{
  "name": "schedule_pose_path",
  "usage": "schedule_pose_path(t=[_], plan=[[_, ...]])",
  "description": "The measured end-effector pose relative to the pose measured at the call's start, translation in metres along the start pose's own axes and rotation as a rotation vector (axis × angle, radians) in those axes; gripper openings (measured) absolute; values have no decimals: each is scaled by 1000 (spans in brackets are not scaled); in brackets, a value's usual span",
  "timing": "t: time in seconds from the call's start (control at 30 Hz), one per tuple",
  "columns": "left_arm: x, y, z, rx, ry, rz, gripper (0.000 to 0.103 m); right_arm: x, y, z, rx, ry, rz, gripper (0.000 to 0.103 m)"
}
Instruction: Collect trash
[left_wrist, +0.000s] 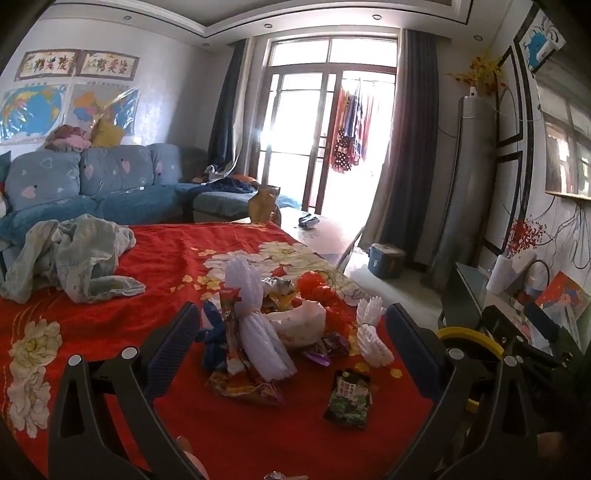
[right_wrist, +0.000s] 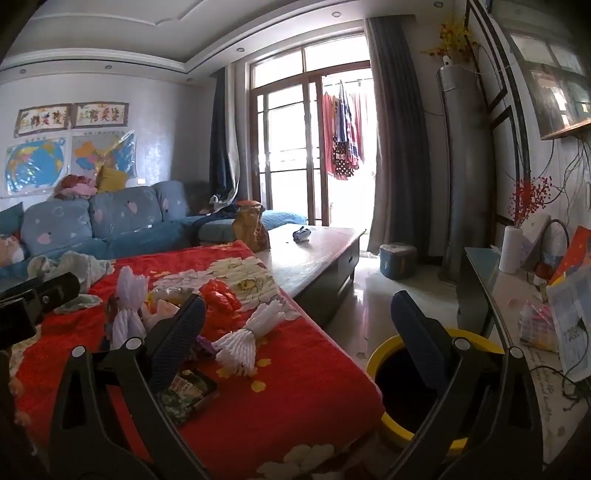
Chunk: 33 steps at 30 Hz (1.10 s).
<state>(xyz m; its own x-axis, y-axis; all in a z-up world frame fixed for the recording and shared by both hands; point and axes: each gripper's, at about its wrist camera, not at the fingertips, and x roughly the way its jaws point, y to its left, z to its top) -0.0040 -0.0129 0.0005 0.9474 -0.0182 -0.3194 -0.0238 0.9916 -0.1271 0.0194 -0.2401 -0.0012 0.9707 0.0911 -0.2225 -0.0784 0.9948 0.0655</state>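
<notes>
With both grippers spread empty, the green wrapper (left_wrist: 348, 399) just ahead of the left gripper (left_wrist: 293, 334) is best pinched flat, then carried to the yellow-rimmed bin (right_wrist: 436, 387) beneath the right gripper (right_wrist: 297, 317).

Two white foam net bundles (left_wrist: 258, 325), one green snack packet (left_wrist: 349, 398), one yellow-rimmed bin (right_wrist: 380, 354)

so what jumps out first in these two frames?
The red floral blanket fills the foreground, with a heap of trash in the middle of it: white foam fruit nets, an orange-red crumpled bag and snack wrappers. To its right, on the floor, stands a yellow-rimmed bin, open and dark inside. Behind it all, the glaring balcony door shows laundry hanging outside.
</notes>
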Motion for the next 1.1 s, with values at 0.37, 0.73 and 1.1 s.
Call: schedule_pose_path(t=[0.37, 0.73, 1.1], plan=[[0, 3, 1, -5, 0, -3, 97, 0, -1, 0, -1, 0, 2, 92], [-3, 4, 2, -10, -1, -1, 97, 1, 0, -1, -5, 2, 2, 92], [-3, 5, 0, -17, 2, -4, 97, 2, 2, -4, -6, 17, 5, 92]])
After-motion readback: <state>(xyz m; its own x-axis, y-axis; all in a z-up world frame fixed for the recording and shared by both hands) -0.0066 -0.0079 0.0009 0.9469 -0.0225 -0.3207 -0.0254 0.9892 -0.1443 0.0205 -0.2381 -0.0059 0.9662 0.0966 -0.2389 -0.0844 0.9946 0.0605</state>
